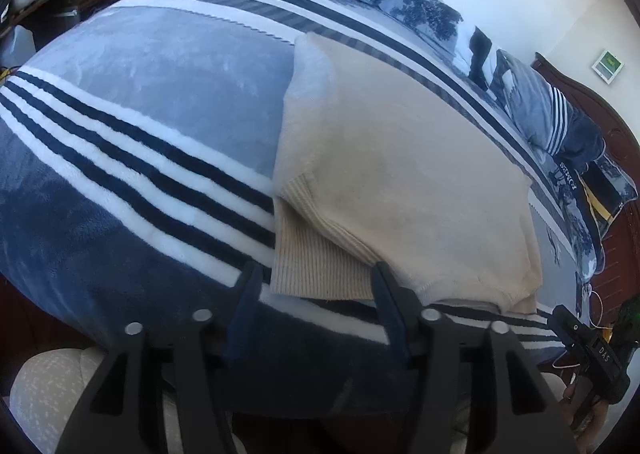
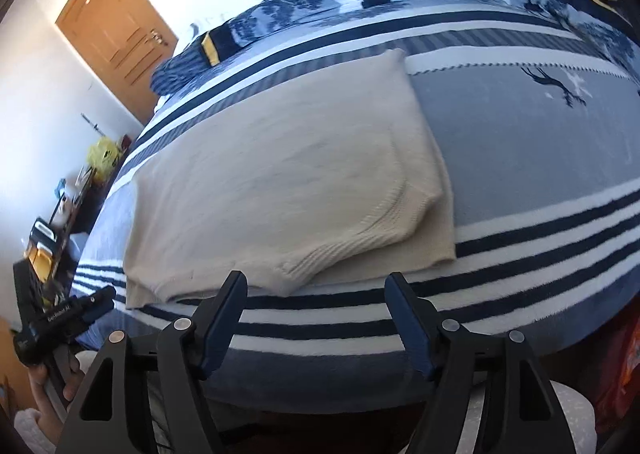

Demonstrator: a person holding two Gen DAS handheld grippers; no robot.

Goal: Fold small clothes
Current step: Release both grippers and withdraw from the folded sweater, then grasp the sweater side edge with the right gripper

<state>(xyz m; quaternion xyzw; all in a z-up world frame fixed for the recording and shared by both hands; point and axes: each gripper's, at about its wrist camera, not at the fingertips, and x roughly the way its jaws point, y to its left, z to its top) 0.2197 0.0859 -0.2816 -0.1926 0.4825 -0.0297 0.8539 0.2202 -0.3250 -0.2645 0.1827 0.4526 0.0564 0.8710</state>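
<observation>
A cream knitted sweater (image 1: 400, 174) lies folded on the striped blue-and-white blanket (image 1: 140, 94), its ribbed hem at the near edge. My left gripper (image 1: 316, 274) hovers open just before that hem, nothing between its jaws. In the right wrist view the same sweater (image 2: 280, 182) lies flat with a folded-over ribbed part at its right. My right gripper (image 2: 316, 286) stands open over the blanket's (image 2: 520, 158) near stripes, just short of the sweater's edge, with nothing in it. Each view shows the other gripper at its side: the right gripper (image 1: 576, 334) and the left gripper (image 2: 86, 304).
Folded dark and striped clothes (image 1: 560, 122) lie along the bed's far side by a wooden headboard (image 1: 592, 102). A cluttered shelf (image 2: 60, 214) with a yellow bag stands left of the bed, beside a wooden door (image 2: 116, 30). A person's hand (image 2: 56, 378) holds the left tool.
</observation>
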